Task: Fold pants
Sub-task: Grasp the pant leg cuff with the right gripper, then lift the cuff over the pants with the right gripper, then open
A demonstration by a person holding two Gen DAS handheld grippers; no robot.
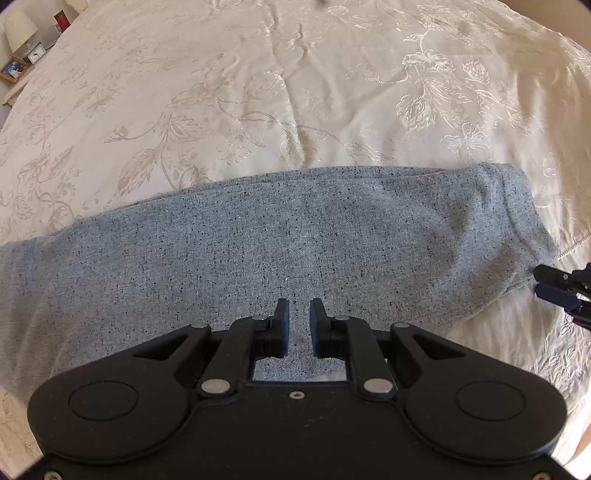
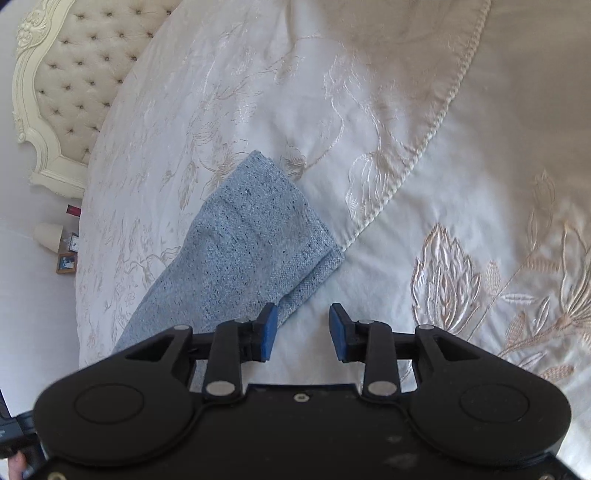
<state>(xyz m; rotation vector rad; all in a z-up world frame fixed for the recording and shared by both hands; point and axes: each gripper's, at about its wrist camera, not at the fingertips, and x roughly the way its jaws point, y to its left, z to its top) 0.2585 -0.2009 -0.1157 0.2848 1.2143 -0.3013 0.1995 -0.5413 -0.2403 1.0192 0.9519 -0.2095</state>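
Grey-blue speckled pants [image 1: 295,240] lie flat across a cream bedspread [image 1: 258,92], one leg end at the right. My left gripper [image 1: 299,308] hovers over the middle of the fabric, pointing steeply down. Its pads stand a narrow gap apart, with nothing pinched between them. In the right wrist view the leg's hemmed end [image 2: 243,251] runs from the lower left toward the centre. My right gripper [image 2: 303,314] is open at the hem's near corner, its left finger [image 2: 267,325] over the fabric edge and its right one over bare bedspread. The right gripper [image 1: 538,282] also shows beside the leg end.
The embroidered bedspread [image 2: 406,184] has a corded trim [image 2: 439,110] crossing it. A tufted cream headboard [image 2: 66,74] stands at the upper left. Beside the bed are a lamp [image 1: 20,29], a small clock [image 1: 36,55] and a framed picture [image 1: 14,70].
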